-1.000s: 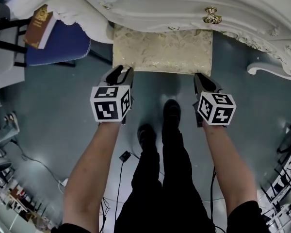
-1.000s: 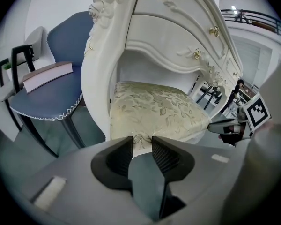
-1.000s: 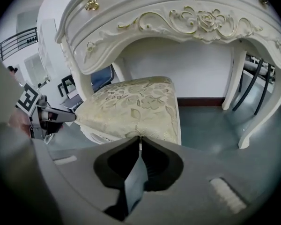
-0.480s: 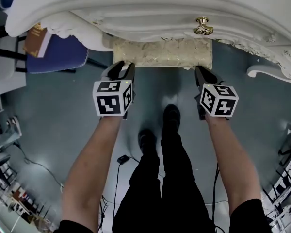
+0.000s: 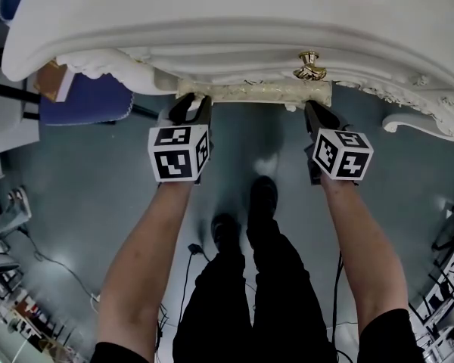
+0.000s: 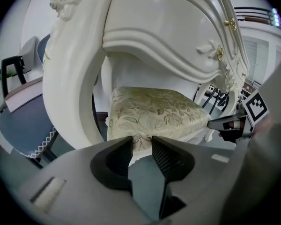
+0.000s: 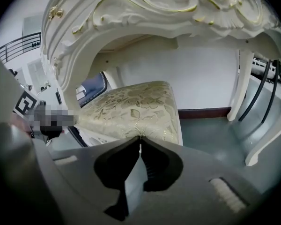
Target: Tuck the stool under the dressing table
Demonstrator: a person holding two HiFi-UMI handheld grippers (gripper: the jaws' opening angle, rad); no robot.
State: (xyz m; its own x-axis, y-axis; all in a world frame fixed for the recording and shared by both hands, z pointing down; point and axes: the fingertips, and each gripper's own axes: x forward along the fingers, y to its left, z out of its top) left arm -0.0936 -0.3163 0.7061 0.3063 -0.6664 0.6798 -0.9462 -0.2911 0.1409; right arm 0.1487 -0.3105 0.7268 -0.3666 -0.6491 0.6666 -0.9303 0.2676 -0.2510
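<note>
The stool (image 5: 253,93) has a cream floral cushion; only a narrow strip of it shows under the white dressing table (image 5: 234,29) in the head view. My left gripper (image 5: 191,101) is at the cushion's near left corner and my right gripper (image 5: 315,110) is at its near right corner. In the left gripper view the left gripper (image 6: 141,142) is open, its tips at the cushion (image 6: 154,109) edge, which shows in the gap. In the right gripper view the right gripper (image 7: 140,138) is shut, its tips touching the cushion (image 7: 131,109) front edge. The table arch (image 7: 145,13) spans above.
A blue chair (image 5: 87,97) with a brown book (image 5: 51,78) stands left of the table. A curved white table leg (image 5: 416,119) reaches out at right, and another leg (image 6: 65,88) stands close left of the stool. The person's feet (image 5: 261,195) are behind the grippers. Cables lie on the floor.
The stool has slid further under the dressing table, so much less cushion shows. Both grippers have moved forward with it, staying at its near corners.
</note>
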